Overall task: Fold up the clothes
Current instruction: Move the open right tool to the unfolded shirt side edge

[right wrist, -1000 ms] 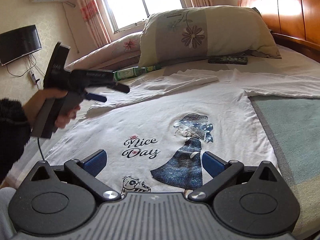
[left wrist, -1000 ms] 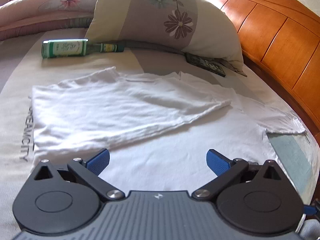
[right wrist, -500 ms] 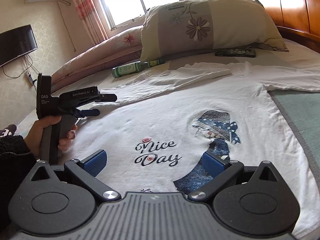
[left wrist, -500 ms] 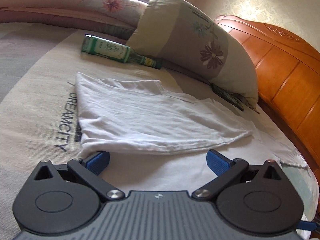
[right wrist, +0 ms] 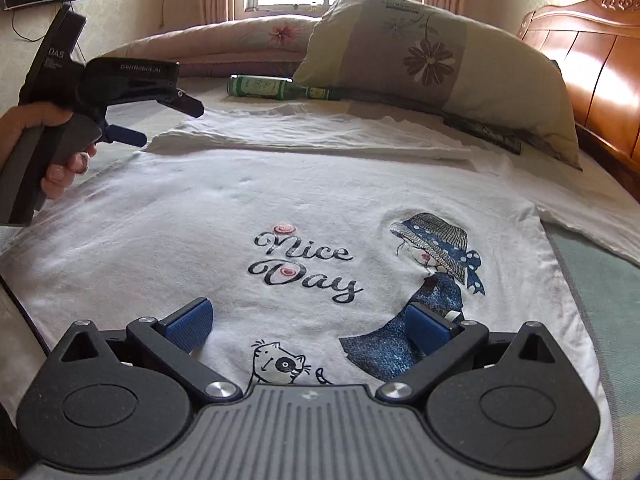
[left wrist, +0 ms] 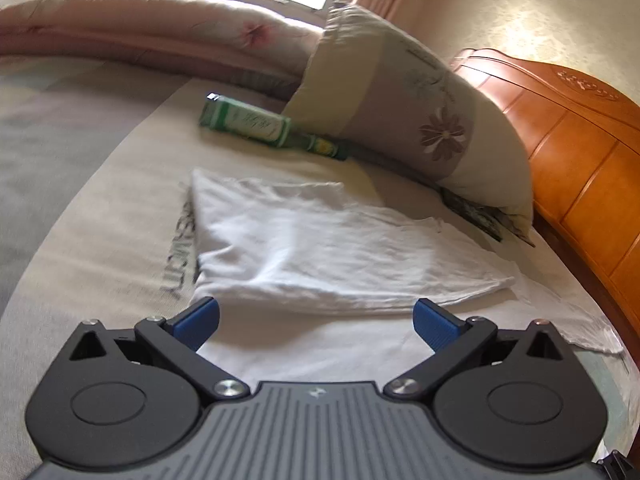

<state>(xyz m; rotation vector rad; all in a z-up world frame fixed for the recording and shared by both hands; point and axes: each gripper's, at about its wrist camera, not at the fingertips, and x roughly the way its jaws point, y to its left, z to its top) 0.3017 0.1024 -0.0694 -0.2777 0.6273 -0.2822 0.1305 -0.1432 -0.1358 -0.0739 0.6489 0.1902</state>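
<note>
A white T-shirt (right wrist: 200, 208) with a "Nice Day" print and a girl in a blue hat lies flat on the bed. Its far sleeve (left wrist: 320, 248) is folded over onto the body; it also shows in the right wrist view (right wrist: 304, 128). My left gripper (left wrist: 316, 316) is open and empty, low over the shirt just in front of the folded sleeve's near edge. In the right wrist view it (right wrist: 160, 120) is held by a hand at the shirt's far left corner. My right gripper (right wrist: 308, 324) is open and empty above the shirt's near hem.
A green bottle (left wrist: 256, 124) lies on the bed beyond the shirt, next to a flowered pillow (left wrist: 420, 120). A dark flat object (right wrist: 484, 132) lies under the pillow's edge. A wooden headboard (left wrist: 580, 152) runs along the right. A rolled pink quilt (right wrist: 224, 40) lies at the back.
My left gripper has swung left and dropped low toward the folded sleeve's near edge. My right gripper has shifted left along the hem. Both stay open.
</note>
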